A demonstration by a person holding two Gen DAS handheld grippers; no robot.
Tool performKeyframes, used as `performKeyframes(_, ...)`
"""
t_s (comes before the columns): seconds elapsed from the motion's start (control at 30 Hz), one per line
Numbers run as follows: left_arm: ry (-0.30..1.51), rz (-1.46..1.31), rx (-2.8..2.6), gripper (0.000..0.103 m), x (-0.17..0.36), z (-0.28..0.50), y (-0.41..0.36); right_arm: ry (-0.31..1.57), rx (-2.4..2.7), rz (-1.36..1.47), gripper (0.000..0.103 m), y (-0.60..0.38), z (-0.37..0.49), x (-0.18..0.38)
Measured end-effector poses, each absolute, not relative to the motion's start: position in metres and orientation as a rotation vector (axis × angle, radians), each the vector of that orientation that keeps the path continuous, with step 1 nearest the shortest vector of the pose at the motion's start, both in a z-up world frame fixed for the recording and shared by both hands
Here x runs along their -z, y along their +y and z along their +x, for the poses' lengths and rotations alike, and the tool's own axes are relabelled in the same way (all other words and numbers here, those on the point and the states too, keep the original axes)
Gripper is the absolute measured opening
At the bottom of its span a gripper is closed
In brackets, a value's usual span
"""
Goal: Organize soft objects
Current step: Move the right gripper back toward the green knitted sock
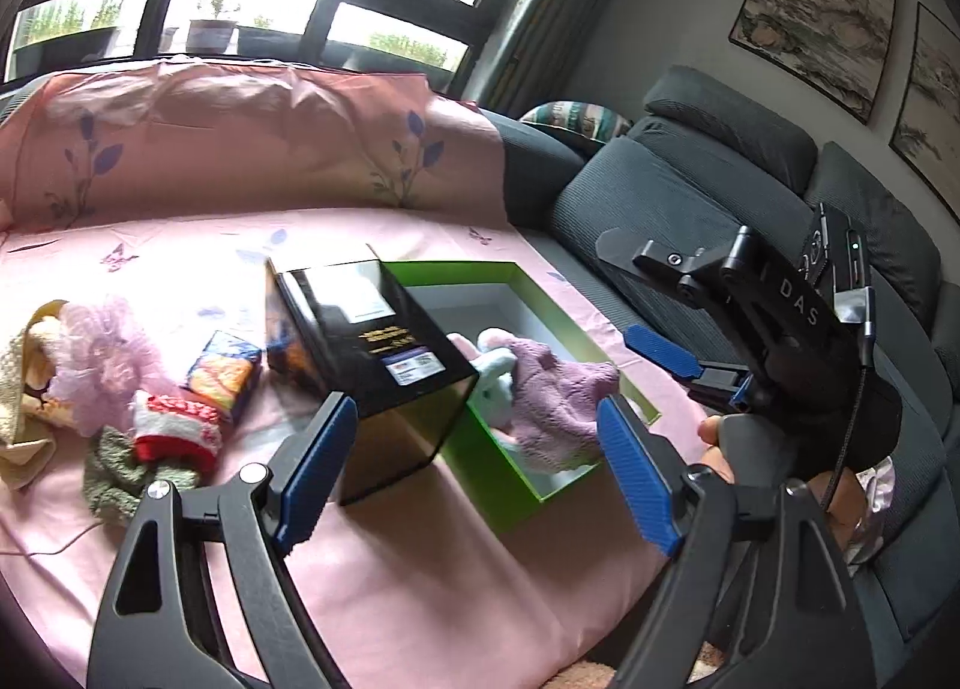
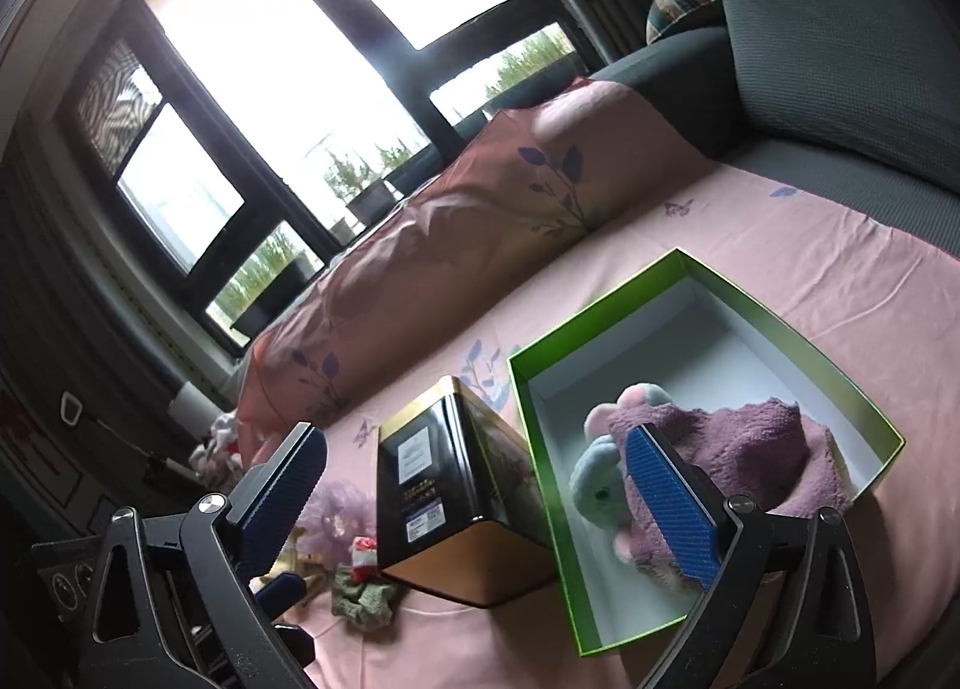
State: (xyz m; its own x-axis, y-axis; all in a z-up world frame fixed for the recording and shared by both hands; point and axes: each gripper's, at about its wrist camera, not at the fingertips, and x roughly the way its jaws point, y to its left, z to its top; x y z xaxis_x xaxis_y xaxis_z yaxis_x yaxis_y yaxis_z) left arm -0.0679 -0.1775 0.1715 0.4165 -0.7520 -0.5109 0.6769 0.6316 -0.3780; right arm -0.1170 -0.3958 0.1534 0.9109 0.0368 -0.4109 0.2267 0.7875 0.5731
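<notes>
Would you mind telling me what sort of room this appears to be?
Most likely a home living room: a grey sofa partly covered by a pink floral sheet, framed landscape paintings on the wall, and a large window with potted plants outside.

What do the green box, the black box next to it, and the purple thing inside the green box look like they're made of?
Green box: likely cardboard, with thin straight walls and a matte white lining.
Black box: probably metal tin or glossy coated board; its sides shine and mirror the sheet, with a gold rim.
Purple cloth: looks like terry or fleece, with a nubby, fuzzy surface that drapes limply.
</notes>
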Motion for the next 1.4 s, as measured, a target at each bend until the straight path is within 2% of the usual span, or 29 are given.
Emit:
performKeyframes(0.17, 0.691, -0.148, 0.774, 0.084, -0.167, -0.056, -0.132, 0.475, 0.052, 0.539, 0.103, -0.347, -0.089, -0.155)
performKeyframes(0.23, 0.673, -0.155, 0.720, 0.091, -0.164, -0.052, -0.114, 0.489, -0.010, 0.501, 0.103, -0.327, -0.080, -0.155)
performKeyframes(0.27, 0.667, -0.162, 0.690, 0.101, -0.162, -0.050, -0.105, 0.499, -0.039, 0.486, 0.103, -0.317, -0.076, -0.154)
performKeyframes(0.3, 0.660, -0.173, 0.661, 0.102, -0.158, -0.048, -0.097, 0.508, -0.066, 0.470, 0.103, -0.307, -0.073, -0.154)
performKeyframes(0.83, 0.651, -0.189, 0.347, 0.102, -0.107, -0.019, -0.007, 0.648, -0.174, 0.268, 0.103, -0.209, -0.045, -0.122)
performKeyframes(1.4, 0.794, -0.228, 0.301, 0.101, -0.080, -0.007, -0.004, 0.730, -0.153, 0.313, 0.103, -0.198, -0.036, -0.104)
